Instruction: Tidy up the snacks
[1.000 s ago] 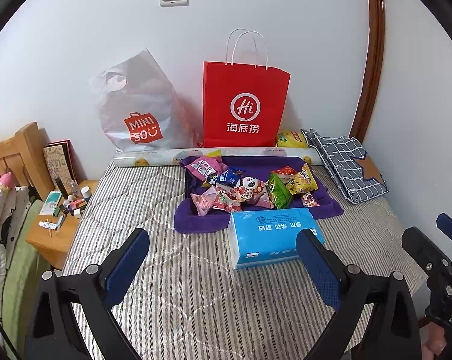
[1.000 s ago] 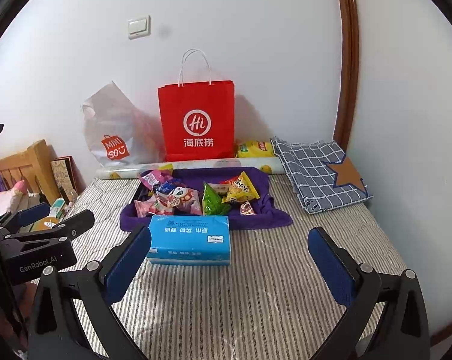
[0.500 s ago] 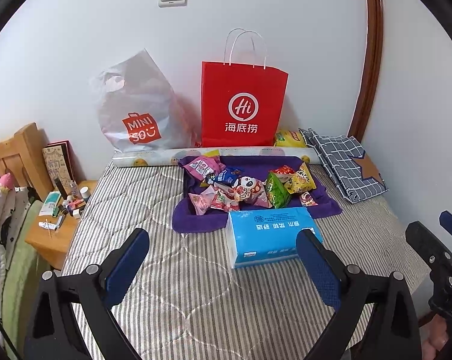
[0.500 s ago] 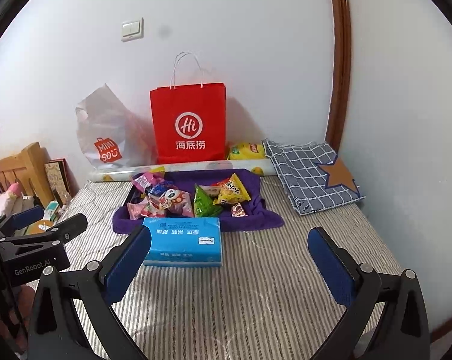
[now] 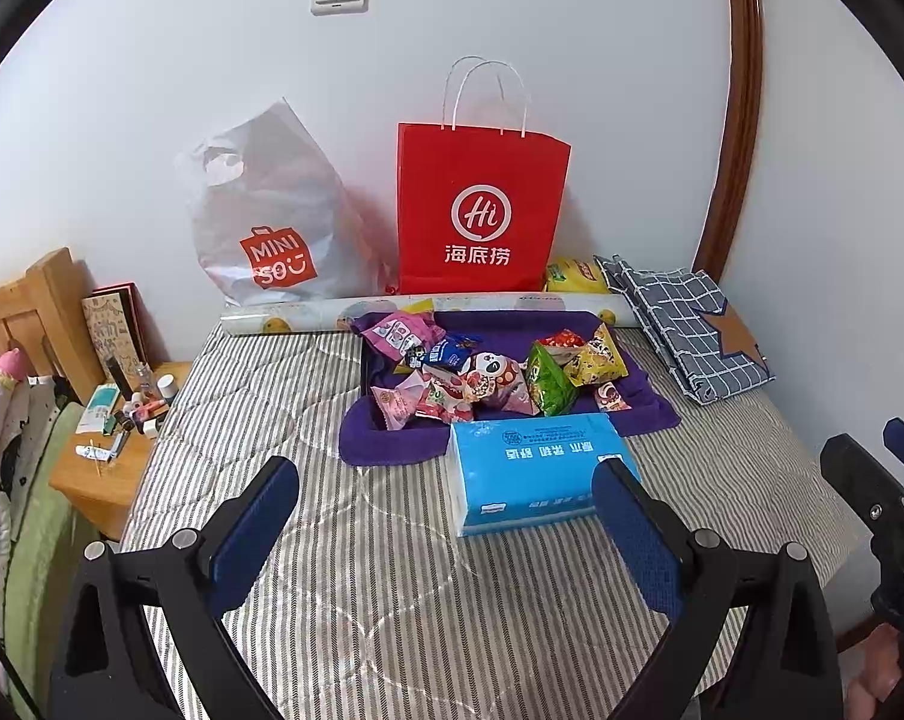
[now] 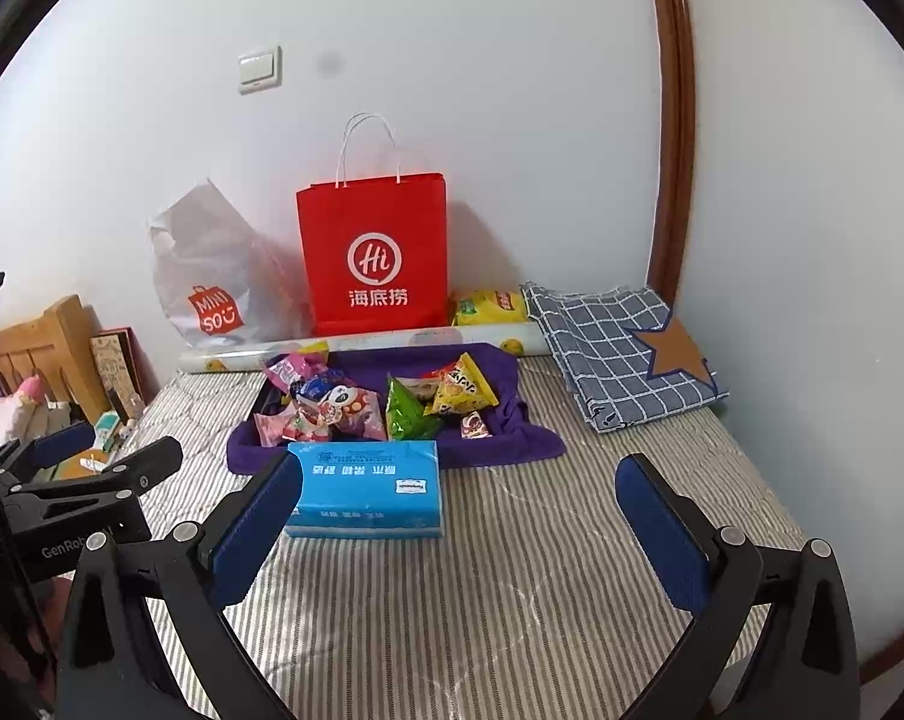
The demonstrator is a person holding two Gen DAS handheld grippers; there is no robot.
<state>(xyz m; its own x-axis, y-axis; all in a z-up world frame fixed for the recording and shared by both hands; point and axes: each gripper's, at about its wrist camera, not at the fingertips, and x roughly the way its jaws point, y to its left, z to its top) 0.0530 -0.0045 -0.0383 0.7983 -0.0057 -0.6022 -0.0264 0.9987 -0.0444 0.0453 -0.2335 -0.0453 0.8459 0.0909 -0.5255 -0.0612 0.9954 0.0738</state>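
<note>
Snacks (image 5: 488, 372) lie heaped in a tray draped with a purple cloth (image 5: 512, 444), set on the striped mattress (image 5: 344, 540) in front of a red paper bag (image 5: 482, 210) and a grey plastic bag (image 5: 266, 222) that lean on the wall. A blue tissue pack (image 5: 536, 474) lies just in front of the tray, touching the cloth's near edge.

Compared with a second ago, the largest change is in the right wrist view: the whole scene sits lower and smaller, which suggests the right gripper (image 6: 458, 516) has lifted and tipped back. The left view has barely shifted. No packet has moved and the tissue pack lies as it did.

Both the left gripper (image 5: 446, 516) and the right have their blue pads spread wide, holding nothing, well short of the tray. The heap fits either unsorted snacks or ones already gathered.
</note>
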